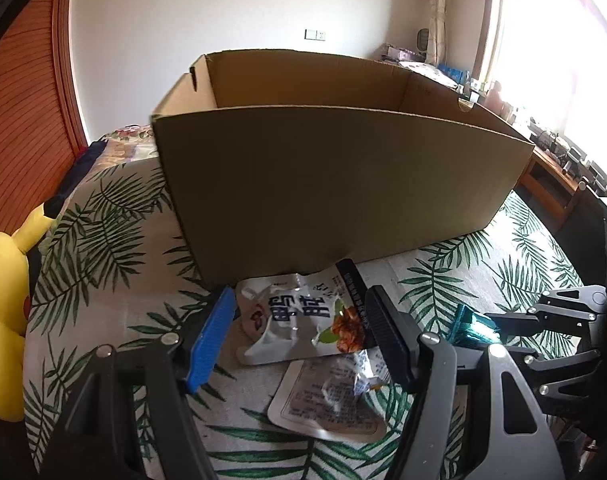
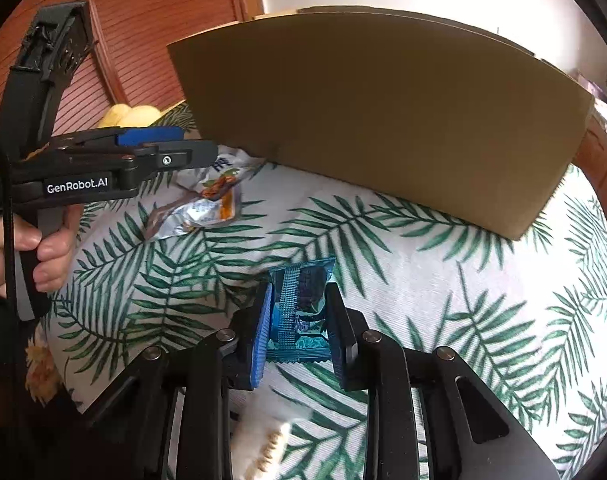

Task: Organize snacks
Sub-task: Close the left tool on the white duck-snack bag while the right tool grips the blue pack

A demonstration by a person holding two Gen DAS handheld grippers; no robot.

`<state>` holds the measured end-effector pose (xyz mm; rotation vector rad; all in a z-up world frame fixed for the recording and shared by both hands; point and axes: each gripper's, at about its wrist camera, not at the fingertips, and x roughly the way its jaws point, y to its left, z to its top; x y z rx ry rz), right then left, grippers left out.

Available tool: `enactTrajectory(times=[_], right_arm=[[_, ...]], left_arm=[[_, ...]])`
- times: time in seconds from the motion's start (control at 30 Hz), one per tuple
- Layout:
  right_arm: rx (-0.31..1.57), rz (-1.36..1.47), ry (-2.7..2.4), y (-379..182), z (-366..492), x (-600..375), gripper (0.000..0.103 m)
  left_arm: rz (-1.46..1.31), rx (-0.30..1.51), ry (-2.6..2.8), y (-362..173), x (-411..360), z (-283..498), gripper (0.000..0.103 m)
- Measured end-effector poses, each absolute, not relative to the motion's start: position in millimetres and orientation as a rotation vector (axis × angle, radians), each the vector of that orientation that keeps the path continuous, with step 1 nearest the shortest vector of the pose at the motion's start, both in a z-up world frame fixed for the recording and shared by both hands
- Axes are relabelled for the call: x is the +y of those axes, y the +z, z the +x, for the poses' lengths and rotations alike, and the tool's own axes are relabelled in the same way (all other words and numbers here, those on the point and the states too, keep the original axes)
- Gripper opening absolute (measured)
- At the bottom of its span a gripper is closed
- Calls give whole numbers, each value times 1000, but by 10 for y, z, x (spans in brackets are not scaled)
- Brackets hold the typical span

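An open cardboard box [image 1: 343, 184] stands on a leaf-print cloth [image 1: 115, 240]. Just before its near wall lies a snack pouch [image 1: 303, 320], overlapping a second, flatter packet [image 1: 327, 400] nearer the camera. A plush toy [image 1: 3, 320] sits beyond the cloth's left edge.

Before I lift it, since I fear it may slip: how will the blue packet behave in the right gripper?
The blue packet looks like thin, glossy foil, so probably light and somewhat slippery. It seems creased between the right gripper pads, so it likely flops rather than staying stiff. Its flat shape shouldn't roll.
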<state>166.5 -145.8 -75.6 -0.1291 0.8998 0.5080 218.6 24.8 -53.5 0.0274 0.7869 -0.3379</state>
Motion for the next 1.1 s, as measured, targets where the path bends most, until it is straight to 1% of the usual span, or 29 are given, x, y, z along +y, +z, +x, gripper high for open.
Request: enactTrajectory(times=[0.6, 0.7, 0.77, 1.03, 1.1], right_arm=[[878, -140, 504, -782, 1570, -1514, 26], [876, -140, 504, -780, 1562, -1508, 26], [879, -128, 509, -774, 1567, -1526, 26], [880, -115, 514, -757, 1581, -1576, 26], [880, -115, 514, -756, 1581, -1580, 26]], left_arm=[[70, 878, -273, -715, 21, 2424, 68], [72, 880, -258, -732, 14, 2445, 69], [70, 882, -250, -756, 3, 2461, 71], [45, 891, -243, -820, 78, 2517, 74], [42, 917, -241, -872, 101, 2554, 74]])
